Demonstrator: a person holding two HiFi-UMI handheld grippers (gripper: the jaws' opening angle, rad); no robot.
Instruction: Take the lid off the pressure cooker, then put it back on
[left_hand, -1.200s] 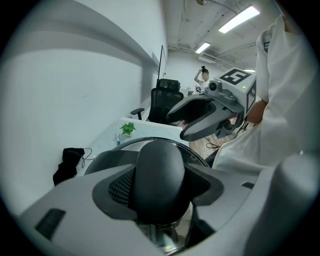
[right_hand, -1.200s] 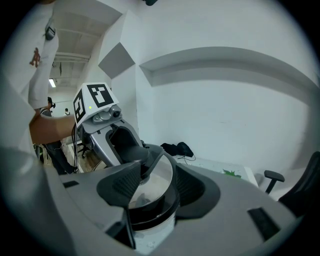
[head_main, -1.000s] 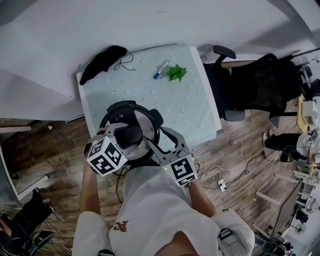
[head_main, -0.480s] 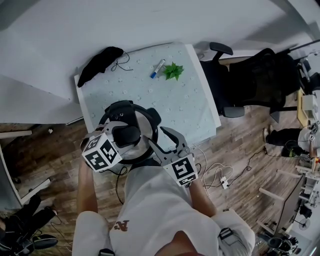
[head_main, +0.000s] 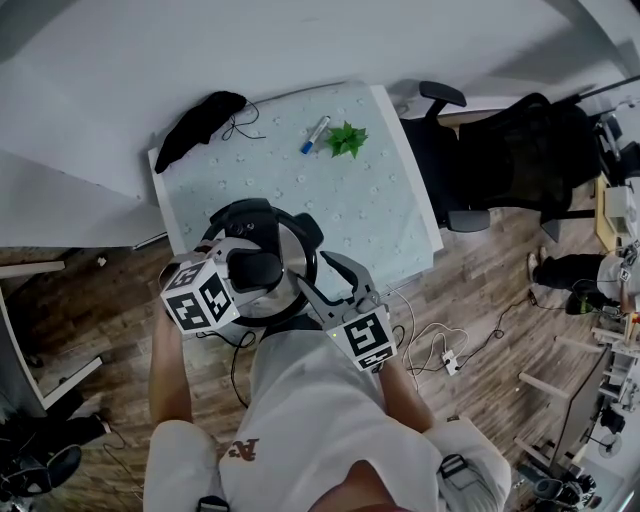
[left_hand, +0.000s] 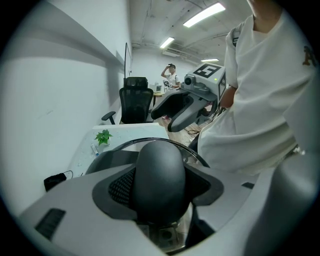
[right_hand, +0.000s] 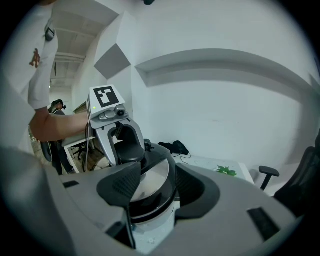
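I am clamping the left tool (head_main: 252, 272) on the black handle (left_hand: 160, 181) at the top of the lid (head_main: 293, 258). In the left gripper view both pads are pressing on the handle's sides and the rounded knob is filling the gap between them. The lid is sitting on the pressure cooker (right_hand: 156, 218), its dark rim lying along the top of the pot. I cannot tell whether it is fully seated or just resting there. The cooker is standing at the near left edge of the surface (head_main: 372, 222), which a pale patterned cloth is covering, right in front of my body.

I am holding the right tool (right_hand: 152, 189) at the cooker's right side with its jaws standing apart. In the right gripper view the lid's rim and the pot's wall are showing in the gap between them, and I am not seeing either pad pressing on anything. The left tool's marker cube (right_hand: 105, 96) is facing this camera from above the lid.

Further back on the surface a blue pen (head_main: 315, 135) is lying just beside a small green plant sprig (head_main: 347, 141). A black cloth bundle (head_main: 203, 120) with a thin cable is lying at the far left corner. A black office chair (head_main: 480, 165) is standing beside the surface's right edge.
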